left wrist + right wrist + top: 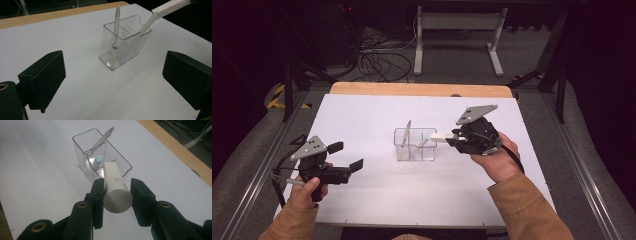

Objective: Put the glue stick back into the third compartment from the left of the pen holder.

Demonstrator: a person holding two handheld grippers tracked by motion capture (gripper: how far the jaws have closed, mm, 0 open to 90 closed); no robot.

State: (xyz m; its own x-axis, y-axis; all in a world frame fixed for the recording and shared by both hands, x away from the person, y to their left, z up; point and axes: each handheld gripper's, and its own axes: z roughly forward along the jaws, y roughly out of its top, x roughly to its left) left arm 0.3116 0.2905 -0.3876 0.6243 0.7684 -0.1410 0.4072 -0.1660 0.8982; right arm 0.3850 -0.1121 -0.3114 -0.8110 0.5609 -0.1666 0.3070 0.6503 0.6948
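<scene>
Right hand-held gripper first: we have its jaws clamped on a white marker, squeezing the fat barrel near its flat butt end. In the high view, that same right hand-held gripper sits just right of the clear holder, with the marker poking leftward and down toward it. Looking along our own jaws, the marker's pale blue tip dips over the rim into one of the compartments of the clear holder, though we cannot tell whether it touches the bottom.

Over to the left hand-held gripper: we are holding it low near the desk's left edge, well apart from the holder, jaws spread wide with nothing between them. Its own view shows both black pads framing bare white desk.

The holder stands upright around the middle of the desk, a little toward the far edge. A silver pen already leans inside one end compartment, tip end up above the rim. From the left gripper view, the marker slants in from the upper right into the opposite side of the holder.
</scene>
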